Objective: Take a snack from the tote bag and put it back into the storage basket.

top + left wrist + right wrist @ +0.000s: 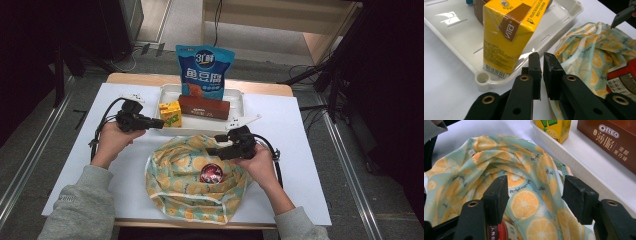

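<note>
The left gripper's (159, 123) fingers (535, 72) stand nearly together with only a narrow slit between them and nothing in it. They lie almost level, pointing right toward the yellow juice carton (510, 37), which stands upright in the near left corner of the white tray (482, 78); the tips sit just beside the carton without touching it. The left hand (112, 140) holds the gripper body from behind, the forearm in a grey sleeve coming up from the lower left.

The right gripper's (212, 145) fingers (496, 195) stand apart, one on each side of a raised fold of the orange-print cloth bag (524, 202). Whether the pads actually press the fabric is hard to tell from the right gripper view; they seem to frame it loosely. The right hand (260, 165) reaches in from the lower right, the gripper pointing left over the bag's far rim.

The bag lies open and rumpled on the white desk (300, 165), just in front of the tray. Inside it sits a red round package (211, 173).

In the tray, beside the carton, a brown biscuit box (204, 107) lies flat, and a blue snack pouch (204, 71) stands upright behind it at the tray's far edge.
</note>
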`<state>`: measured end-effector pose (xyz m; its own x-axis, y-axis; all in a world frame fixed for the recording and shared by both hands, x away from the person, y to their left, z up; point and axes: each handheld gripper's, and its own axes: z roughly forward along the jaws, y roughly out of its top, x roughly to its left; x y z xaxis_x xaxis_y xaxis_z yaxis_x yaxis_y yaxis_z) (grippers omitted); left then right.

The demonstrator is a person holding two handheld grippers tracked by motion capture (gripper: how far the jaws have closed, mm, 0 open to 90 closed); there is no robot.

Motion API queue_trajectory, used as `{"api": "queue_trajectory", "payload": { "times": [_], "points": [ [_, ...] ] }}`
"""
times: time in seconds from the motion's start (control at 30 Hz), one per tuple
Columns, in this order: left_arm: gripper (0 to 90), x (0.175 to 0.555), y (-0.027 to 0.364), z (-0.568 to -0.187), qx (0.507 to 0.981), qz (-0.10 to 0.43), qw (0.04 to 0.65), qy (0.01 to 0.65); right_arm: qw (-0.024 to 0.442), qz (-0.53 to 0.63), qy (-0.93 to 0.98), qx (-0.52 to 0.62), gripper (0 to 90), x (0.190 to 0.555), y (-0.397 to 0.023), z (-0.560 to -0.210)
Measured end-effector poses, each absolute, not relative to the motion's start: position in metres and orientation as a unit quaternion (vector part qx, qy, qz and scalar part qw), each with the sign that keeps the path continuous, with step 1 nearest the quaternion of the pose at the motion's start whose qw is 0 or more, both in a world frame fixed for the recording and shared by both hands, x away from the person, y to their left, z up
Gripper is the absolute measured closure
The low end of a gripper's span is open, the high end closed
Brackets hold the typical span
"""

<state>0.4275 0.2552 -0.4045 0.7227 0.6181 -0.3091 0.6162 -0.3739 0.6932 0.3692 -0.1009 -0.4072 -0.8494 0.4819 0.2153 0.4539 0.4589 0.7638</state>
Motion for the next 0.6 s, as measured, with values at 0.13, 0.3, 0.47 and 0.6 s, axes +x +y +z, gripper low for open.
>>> {"api": "queue_trajectory", "payload": {
  "times": [0.13, 0.3, 0.47, 0.6],
  "points": [
    [88.0, 0.429, 0.2504, -0.4061, 0.827, 0.011, 0.419, 0.375, 0.016, 0.441, 0.855, 0.274, 38.1, 0.3694, -0.1005, -0.4074],
    [88.1, 0.4306, 0.2484, -0.4076, 0.824, 0.018, 0.419, 0.38, 0.016, 0.441, 0.855, 0.271, 38.1, 0.3688, -0.0998, -0.4072],
    [88.3, 0.4329, 0.2485, -0.4101, 0.825, 0.024, 0.416, 0.382, 0.017, 0.442, 0.855, 0.27, 38.1, 0.3679, -0.0987, -0.4069],
    [88.2, 0.4332, 0.2499, -0.4103, 0.826, 0.028, 0.412, 0.384, 0.019, 0.443, 0.855, 0.269, 38.2, 0.3669, -0.0989, -0.4057]
  ]
}}
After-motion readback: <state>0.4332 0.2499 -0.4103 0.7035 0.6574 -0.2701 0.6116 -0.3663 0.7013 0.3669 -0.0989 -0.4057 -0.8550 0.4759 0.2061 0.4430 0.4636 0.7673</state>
